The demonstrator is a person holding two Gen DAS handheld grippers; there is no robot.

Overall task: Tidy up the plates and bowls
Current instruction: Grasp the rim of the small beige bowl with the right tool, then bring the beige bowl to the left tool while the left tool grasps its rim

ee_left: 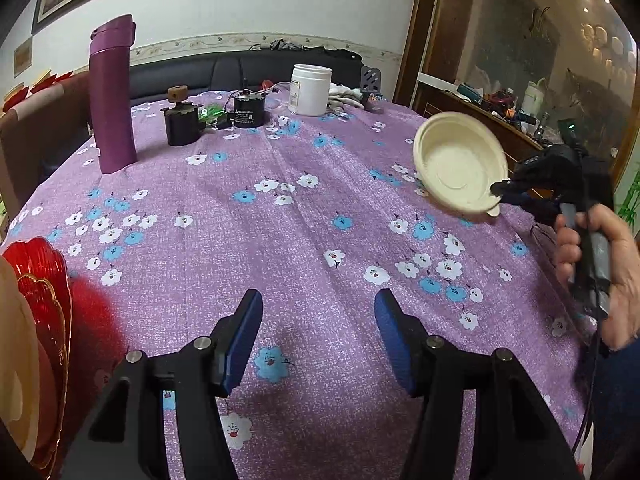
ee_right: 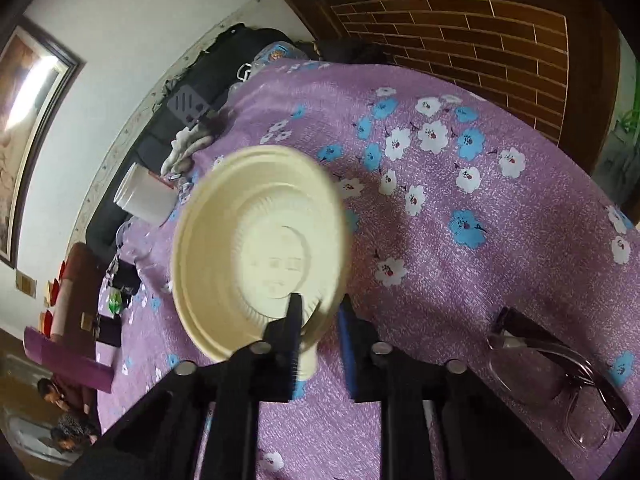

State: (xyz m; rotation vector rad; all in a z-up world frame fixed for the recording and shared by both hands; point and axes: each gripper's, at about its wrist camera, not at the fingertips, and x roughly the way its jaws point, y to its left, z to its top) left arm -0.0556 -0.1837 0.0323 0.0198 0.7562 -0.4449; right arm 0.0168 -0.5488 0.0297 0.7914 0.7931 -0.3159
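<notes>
Gripping the rim of a cream disposable bowl point(ee_right: 256, 256), right gripper point(ee_right: 320, 320) has its jaws clamped on the bowl's near edge; no earlier view to compare. Bowl is lifted clear of the purple floral tablecloth point(ee_left: 280, 240), tilted on edge with its opening facing the left camera. Right hand point(ee_left: 596, 264) wraps the gripper handle at the right of the table, gripper angled down and rolled. Left gripper point(ee_left: 318, 340) points down over bare cloth, jaws apart, nothing between them. Red plate point(ee_left: 44, 292) with a cream dish in front sits at the left edge. Purple flask point(ee_left: 112, 96) and white jar point(ee_left: 310, 90) stand at the far side; glasses point(ee_right: 560, 372) lie near the right gripper
</notes>
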